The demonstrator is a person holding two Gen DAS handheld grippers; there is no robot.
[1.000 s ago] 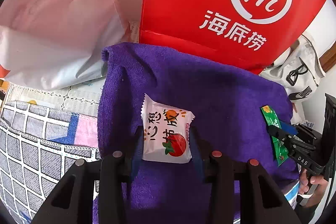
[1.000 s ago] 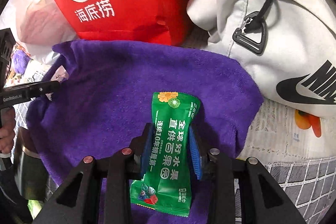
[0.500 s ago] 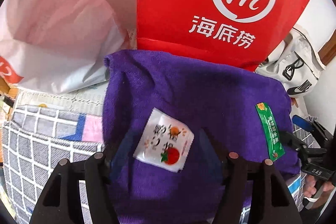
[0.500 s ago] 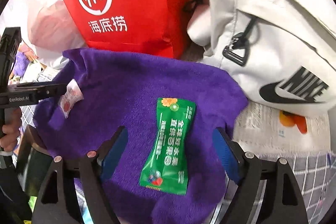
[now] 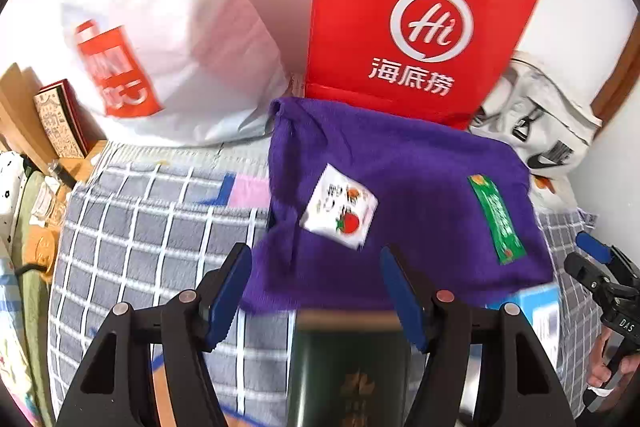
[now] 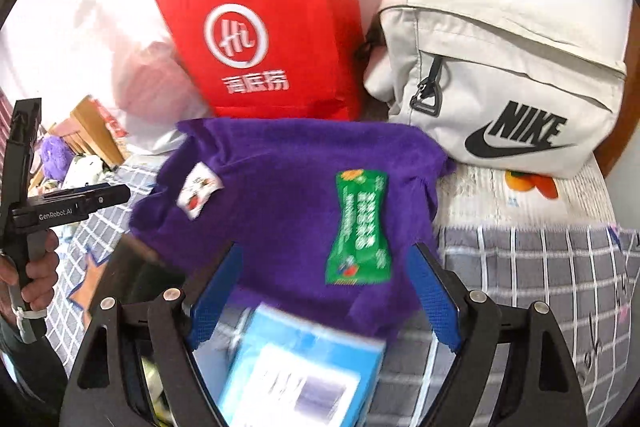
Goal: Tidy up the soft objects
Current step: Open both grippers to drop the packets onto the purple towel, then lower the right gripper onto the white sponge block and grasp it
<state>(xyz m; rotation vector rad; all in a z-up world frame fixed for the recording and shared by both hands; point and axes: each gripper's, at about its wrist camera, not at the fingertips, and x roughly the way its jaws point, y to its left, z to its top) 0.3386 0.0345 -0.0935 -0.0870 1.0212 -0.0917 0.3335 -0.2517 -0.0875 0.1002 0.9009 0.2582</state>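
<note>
Both my grippers have let go and pulled back, left gripper (image 5: 316,291) and right gripper (image 6: 324,291) spread empty, leaving the white packet (image 5: 339,213) and green packet (image 6: 359,227) on the purple towel (image 6: 280,187), whose overhanging edge could slide them off.

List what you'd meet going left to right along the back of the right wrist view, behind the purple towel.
Translucent white plastic bag → red paper bag → white Nike pouch.
</note>
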